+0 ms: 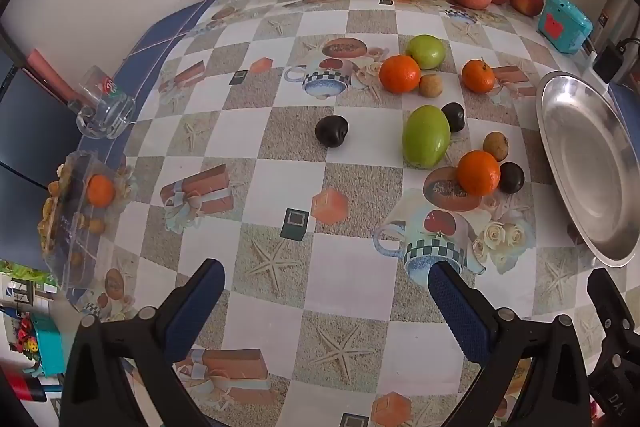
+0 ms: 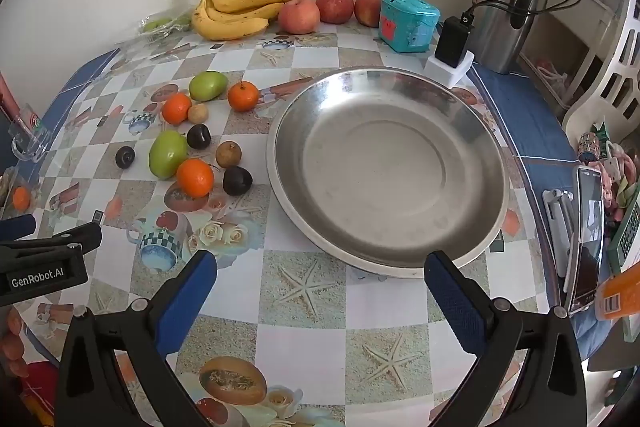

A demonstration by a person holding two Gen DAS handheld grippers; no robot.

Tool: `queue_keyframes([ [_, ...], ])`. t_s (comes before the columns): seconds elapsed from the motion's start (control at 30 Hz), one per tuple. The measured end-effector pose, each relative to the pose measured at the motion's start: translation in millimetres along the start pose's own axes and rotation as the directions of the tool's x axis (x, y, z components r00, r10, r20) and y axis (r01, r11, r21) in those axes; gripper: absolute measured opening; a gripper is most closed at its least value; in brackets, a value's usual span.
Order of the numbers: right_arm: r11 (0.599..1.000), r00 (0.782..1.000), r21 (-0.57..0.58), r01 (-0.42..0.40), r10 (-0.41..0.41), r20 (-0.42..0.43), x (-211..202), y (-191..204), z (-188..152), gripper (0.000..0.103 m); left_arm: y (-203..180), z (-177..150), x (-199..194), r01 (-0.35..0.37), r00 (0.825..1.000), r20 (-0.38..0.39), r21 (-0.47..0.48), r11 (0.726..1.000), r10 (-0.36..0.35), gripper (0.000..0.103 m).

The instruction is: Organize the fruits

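While the round steel dish (image 1: 580, 163) is cut off at left view's edge, I hold both left tongs (image 1: 326, 291) and right tongs (image 2: 320, 283) wide open, empty, above the checkered counter (image 2: 304, 339)

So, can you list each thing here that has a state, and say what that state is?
Left tongs: open, holding nothing.
Right tongs: open, holding nothing.
Metal plate: upright, nothing in it.
Glass mug: lying on its side.
Banana bunch: lying against the wall.
Phone: propped up on a stand.
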State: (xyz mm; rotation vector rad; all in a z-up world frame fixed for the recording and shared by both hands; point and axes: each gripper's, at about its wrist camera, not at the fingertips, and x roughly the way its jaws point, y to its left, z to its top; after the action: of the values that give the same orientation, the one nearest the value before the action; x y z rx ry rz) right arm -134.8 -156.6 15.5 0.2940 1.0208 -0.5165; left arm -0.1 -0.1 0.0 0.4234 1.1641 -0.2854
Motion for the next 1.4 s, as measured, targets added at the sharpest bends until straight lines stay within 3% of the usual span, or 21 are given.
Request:
queue_keyframes([
  [1.4,0.999,1.0,0.035,-0.003,0.004,-0.022,2.9,-5.1,-1.6,0.103,0.6,-0.4,-0.1,0.0,1.0,0.005,0.0,1.0,0.0,0.103],
])
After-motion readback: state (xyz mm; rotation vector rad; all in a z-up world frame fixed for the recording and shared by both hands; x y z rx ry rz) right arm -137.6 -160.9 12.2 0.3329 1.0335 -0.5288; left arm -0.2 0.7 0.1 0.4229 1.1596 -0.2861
